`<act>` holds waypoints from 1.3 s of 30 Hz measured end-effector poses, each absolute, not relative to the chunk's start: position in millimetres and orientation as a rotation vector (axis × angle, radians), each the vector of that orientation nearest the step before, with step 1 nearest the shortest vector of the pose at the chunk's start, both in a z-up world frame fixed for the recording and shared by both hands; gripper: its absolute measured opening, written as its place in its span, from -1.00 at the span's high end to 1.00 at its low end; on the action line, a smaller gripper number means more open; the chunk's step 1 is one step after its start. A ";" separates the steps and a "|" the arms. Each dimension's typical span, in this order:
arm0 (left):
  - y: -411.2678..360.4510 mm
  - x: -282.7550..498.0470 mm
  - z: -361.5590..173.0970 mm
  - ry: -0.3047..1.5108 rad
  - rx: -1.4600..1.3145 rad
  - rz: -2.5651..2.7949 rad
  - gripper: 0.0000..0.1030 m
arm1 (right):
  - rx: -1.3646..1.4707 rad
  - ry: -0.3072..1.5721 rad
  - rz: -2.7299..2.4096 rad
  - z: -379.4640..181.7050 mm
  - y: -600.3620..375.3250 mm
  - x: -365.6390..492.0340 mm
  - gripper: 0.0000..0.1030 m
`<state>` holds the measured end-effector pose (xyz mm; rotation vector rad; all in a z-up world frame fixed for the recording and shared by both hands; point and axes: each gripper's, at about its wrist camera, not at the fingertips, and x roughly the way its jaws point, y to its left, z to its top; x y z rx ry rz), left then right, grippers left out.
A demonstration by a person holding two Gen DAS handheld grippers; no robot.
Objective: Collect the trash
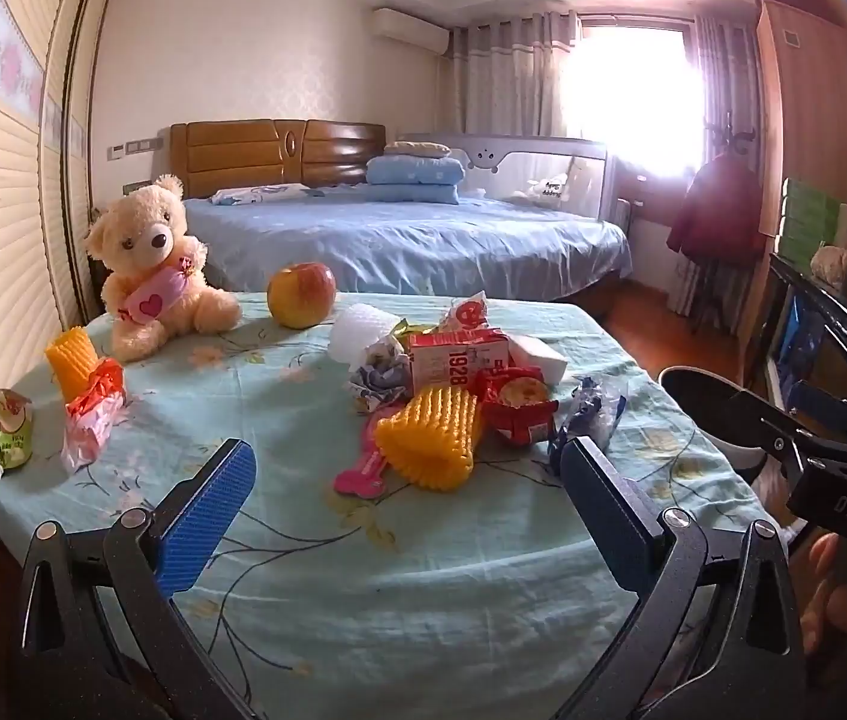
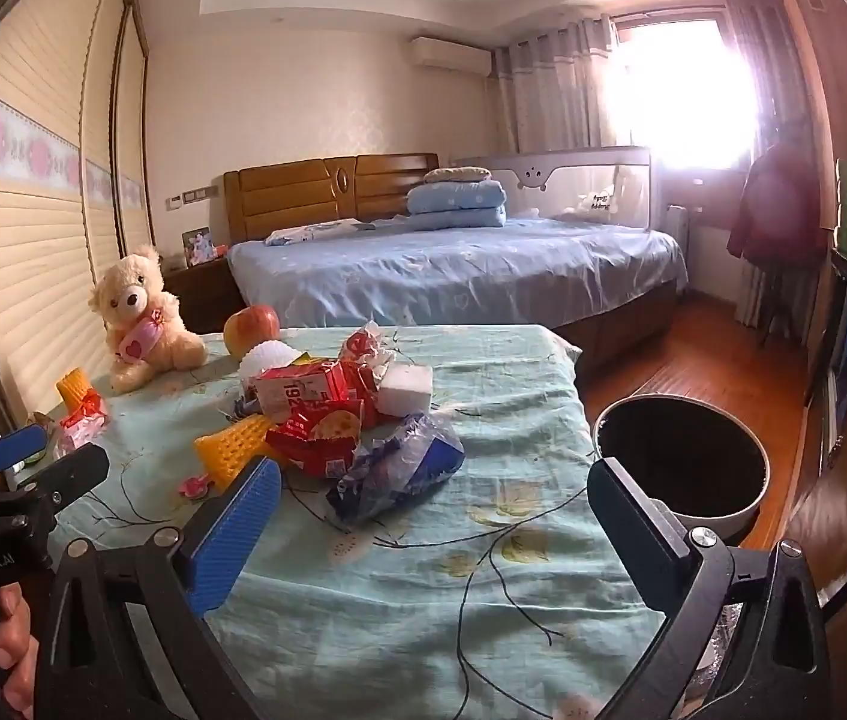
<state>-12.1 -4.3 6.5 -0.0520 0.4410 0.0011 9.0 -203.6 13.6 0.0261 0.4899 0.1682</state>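
Note:
A pile of trash lies mid-table: a yellow foam fruit net [image 1: 429, 444] [image 2: 231, 447], a red milk carton [image 1: 450, 363] [image 2: 303, 387], a red snack wrapper [image 1: 516, 405] [image 2: 318, 438], a blue-and-clear plastic bag [image 1: 588, 417] [image 2: 399, 468] and a white foam block [image 2: 405, 390]. More trash lies at the table's left: a green pouch [image 1: 3, 435], a red-white wrapper [image 1: 93, 414], a second yellow net [image 1: 72, 360]. A dark round bin [image 2: 681, 462] stands on the floor right of the table. My left gripper [image 1: 408, 519] is open and empty, short of the pile. My right gripper [image 2: 432, 531] is open and empty, near the plastic bag.
A teddy bear [image 1: 150, 264] and an apple [image 1: 302, 294] sit at the table's far left. The table wears a light-green flowered cloth [image 1: 363, 588]. A bed [image 1: 411, 234] stands behind it. A dark cabinet [image 1: 831, 324] lines the right wall.

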 end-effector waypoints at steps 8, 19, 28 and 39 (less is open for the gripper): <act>-2.0 -13.7 5.2 0.443 -0.055 0.010 -1.00 | 0.026 0.492 0.166 13.9 -202.6 8.6 -0.99; -0.6 -13.2 4.3 0.443 -0.054 0.010 -1.00 | 0.046 0.493 0.171 14.5 -205.2 7.5 -0.99; -0.9 -13.6 4.1 0.442 -0.053 0.010 -1.00 | 0.049 0.505 0.184 12.8 -202.6 9.2 -0.99; 0.2 -12.5 2.3 0.445 -0.052 0.008 -1.00 | 0.056 0.510 0.189 11.8 -200.2 9.5 -0.99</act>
